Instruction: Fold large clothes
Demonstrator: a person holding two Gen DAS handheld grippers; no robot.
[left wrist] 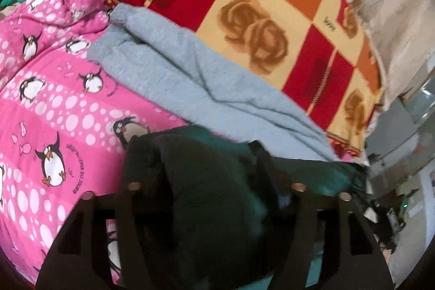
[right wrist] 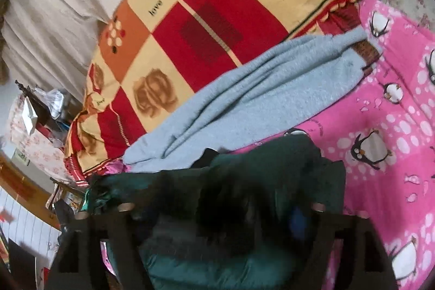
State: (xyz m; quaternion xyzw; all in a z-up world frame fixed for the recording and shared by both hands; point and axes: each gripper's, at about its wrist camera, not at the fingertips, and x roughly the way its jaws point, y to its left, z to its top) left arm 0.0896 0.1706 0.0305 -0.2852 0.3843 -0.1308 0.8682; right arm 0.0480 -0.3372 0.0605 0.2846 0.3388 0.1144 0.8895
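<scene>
now both my left tongs (left wrist: 212, 181) and right tongs (right wrist: 228, 197) seem clamped on the dark green garment (right wrist: 272, 167); i'd lift evenly, keeping the edge taut above the pink quilt (left wrist: 54, 105).

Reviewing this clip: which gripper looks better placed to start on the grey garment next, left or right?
Hard to separate; slightly the left, tentatively. Both grippers, left and right, have dark green cloth bunched between their fingers, while the grey garment lies just beyond it in both views.
</scene>
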